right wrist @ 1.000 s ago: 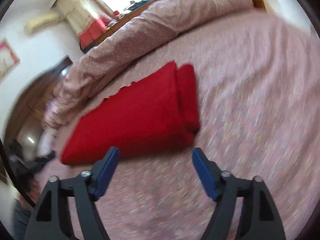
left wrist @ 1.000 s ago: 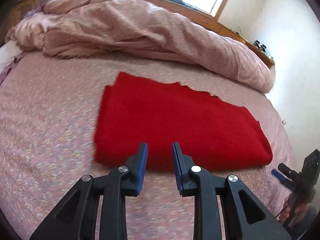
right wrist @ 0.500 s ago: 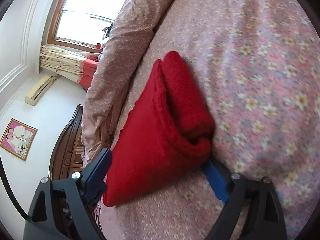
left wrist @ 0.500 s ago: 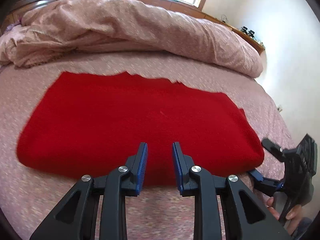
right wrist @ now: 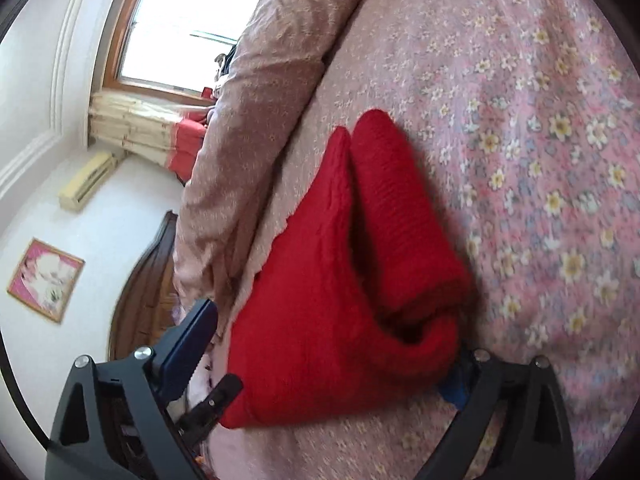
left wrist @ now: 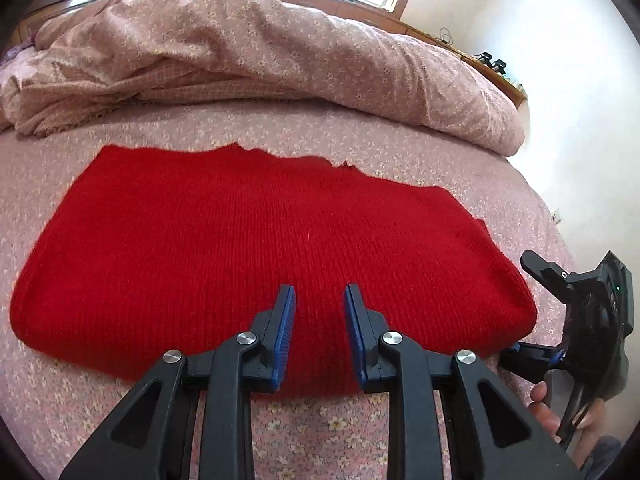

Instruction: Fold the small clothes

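Left gripper (left wrist: 320, 312): my jaws stand a narrow gap apart, holding nothing, over the near edge of the red sweater (left wrist: 256, 248).
Right gripper (right wrist: 332, 344): my jaws are spread wide, straddling the sweater's right end; no grip yet.
Sweater: on the flowered bedsheet (left wrist: 80, 152), already doubled into a long band.
Left to do: probably a crosswise fold.
Beyond: the heaped quilt (left wrist: 280, 52).
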### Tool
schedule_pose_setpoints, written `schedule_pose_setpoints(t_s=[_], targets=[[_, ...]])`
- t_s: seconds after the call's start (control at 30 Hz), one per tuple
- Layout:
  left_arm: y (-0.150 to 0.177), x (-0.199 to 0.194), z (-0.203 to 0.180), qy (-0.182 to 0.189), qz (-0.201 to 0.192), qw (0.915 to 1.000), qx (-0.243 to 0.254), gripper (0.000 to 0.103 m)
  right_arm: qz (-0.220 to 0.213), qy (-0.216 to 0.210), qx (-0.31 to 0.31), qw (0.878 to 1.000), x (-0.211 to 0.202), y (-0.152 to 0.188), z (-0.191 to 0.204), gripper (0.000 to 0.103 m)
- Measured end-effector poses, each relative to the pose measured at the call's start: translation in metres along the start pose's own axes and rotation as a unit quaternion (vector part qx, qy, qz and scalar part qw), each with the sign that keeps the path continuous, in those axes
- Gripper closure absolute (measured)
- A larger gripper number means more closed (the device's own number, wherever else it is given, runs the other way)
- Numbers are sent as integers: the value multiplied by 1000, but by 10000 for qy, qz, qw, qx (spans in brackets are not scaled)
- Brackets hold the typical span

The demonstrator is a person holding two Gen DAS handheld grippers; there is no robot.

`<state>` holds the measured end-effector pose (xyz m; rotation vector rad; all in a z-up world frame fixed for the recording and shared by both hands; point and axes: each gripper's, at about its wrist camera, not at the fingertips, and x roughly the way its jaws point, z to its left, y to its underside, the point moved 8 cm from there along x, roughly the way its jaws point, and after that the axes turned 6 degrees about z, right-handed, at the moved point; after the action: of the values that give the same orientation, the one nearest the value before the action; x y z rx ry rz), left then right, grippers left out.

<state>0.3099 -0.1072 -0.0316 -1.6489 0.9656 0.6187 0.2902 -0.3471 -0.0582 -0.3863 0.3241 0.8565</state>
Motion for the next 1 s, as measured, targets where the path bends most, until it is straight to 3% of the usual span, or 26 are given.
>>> schedule_pose_setpoints(t_s=[0.03, 0.13, 0.23, 0.27, 0.3, 0.37, 0.4, 0.47, 0.6, 0.73, 0.83, 0.93, 1.0], targets=[[-1, 1, -1, 25, -2, 10000, 24, 85, -48, 23, -59, 10000, 1, 1, 2, 5], [-1, 8, -6, 254, 80, 9996, 31, 98, -149, 210, -397, 9989, 4, 6, 6, 5], [6, 24, -6, 154, 263, 9995, 7, 99, -308, 622, -750, 9948, 12, 8, 8, 14], [10, 32, -3, 145, 374, 9992, -15, 99, -318, 787, -812, 9931, 14, 7, 5, 28], [12, 37, -1, 181, 388, 9991, -65, 99, -307, 895, -834, 9920, 16, 6, 1, 54], [12, 37, 2, 342, 379, 9985, -203, 99, -181, 707, -565, 9957, 20, 3, -11, 76], [12, 37, 4, 427, 423, 9978, -285, 99, -187, 453, -369, 9981, 18, 1, -16, 79], [13, 37, 5, 519, 471, 9969, -346, 100, -140, 141, -185, 9996, 15, -2, -16, 80], [16, 36, 5, 532, 430, 9973, -267, 100, -120, 5, -357, 9993, 9, -4, -2, 82], [18, 36, 5, 524, 285, 9979, -268, 100, -157, 403, -974, 9943, 10, -3, 27, 82], [21, 39, 14, 848, 223, 9940, -647, 101, -188, 614, -1394, 9882, 10, -1, 52, 82], [22, 40, 21, 1183, 190, 9879, -981, 102, -164, 905, -2064, 9741, 17, 6, 98, 82], [21, 38, 24, 1335, 126, 9851, -1079, 102, -196, 869, -2400, 9667, 27, 10, 133, 82]])
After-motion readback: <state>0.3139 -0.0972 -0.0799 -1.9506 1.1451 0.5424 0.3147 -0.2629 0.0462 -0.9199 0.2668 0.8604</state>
